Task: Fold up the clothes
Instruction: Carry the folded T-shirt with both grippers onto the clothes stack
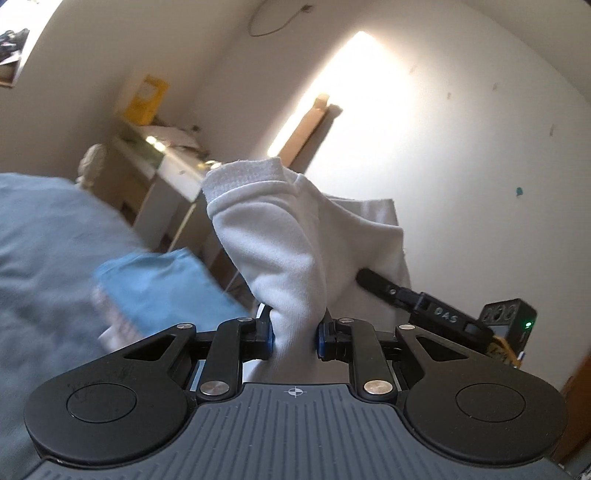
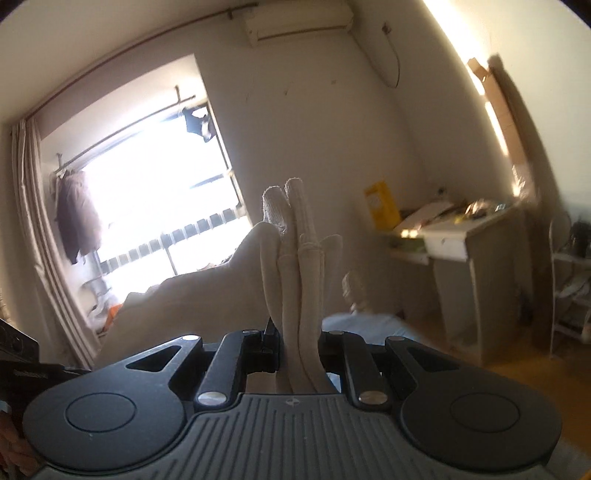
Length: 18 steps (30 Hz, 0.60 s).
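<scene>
The left gripper [image 1: 294, 338] is clamped on a white garment [image 1: 291, 240]. Its blue pads [image 1: 270, 336] press a bunched neck of cloth from both sides. Above the pinch the fabric balloons upward, topped by a ribbed hem. Below the pinch the cloth drops behind the gripper body and is hidden.

The right gripper [image 2: 298, 349] is likewise closed on the garment [image 2: 295, 266], here seen backlit and greyish. Several folds stand upright between the jaws; the pads themselves are covered by cloth and cannot be made out. The fabric runs off to the left as a broad sheet, its lower edge cut off by the gripper.

In the left wrist view the right gripper [image 1: 364, 275] appears at the right, one black finger buried in the cloth, a green light on its housing. Its fingertips are hidden there. The garment hangs between the two tools, clear of the bed [image 1: 40, 229].

The bed, at left, is blurred; a blue cloth [image 1: 159, 284] lies on it, with something pale under it that cannot be identified.

Behind: a desk [image 2: 469, 236] with indistinct clutter, a yellow box [image 2: 380, 205], cardboard [image 1: 306, 129] leaning on the wall [image 1: 461, 147]. The window [image 2: 155, 199] is blown out by glare; dark clothing [image 2: 77, 218] hangs at its left edge. An air conditioner [image 2: 295, 24] is partly cut off at the top.
</scene>
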Available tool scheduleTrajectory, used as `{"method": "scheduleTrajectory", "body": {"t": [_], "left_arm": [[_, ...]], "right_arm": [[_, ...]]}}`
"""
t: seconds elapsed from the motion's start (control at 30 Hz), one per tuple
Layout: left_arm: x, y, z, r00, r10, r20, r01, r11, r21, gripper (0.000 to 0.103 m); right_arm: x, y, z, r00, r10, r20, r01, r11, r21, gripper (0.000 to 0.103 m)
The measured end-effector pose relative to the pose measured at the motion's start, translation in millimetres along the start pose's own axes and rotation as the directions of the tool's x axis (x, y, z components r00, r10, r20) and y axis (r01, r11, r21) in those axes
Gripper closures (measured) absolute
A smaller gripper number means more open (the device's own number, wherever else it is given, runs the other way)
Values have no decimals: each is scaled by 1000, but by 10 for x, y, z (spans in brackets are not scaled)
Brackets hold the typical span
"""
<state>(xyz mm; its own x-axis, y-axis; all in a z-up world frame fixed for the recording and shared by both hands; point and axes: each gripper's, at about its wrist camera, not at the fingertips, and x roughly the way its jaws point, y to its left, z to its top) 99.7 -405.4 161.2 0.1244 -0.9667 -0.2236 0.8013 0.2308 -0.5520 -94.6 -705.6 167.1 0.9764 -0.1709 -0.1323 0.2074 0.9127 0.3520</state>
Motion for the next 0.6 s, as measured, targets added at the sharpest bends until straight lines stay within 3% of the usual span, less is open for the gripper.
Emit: {"method": "scheduleTrajectory", "body": {"t": [0.3, 0.6], "left_arm": [[853, -13, 111, 1000, -22, -2, 22, 1000, 5, 85], [1201, 147, 55, 999, 25, -28, -26, 999, -22, 85]], "right_arm": [[401, -957, 408, 999, 17, 31, -17, 1000, -1, 89], [762, -1411, 214, 999, 33, -26, -33, 999, 13, 89]]}}
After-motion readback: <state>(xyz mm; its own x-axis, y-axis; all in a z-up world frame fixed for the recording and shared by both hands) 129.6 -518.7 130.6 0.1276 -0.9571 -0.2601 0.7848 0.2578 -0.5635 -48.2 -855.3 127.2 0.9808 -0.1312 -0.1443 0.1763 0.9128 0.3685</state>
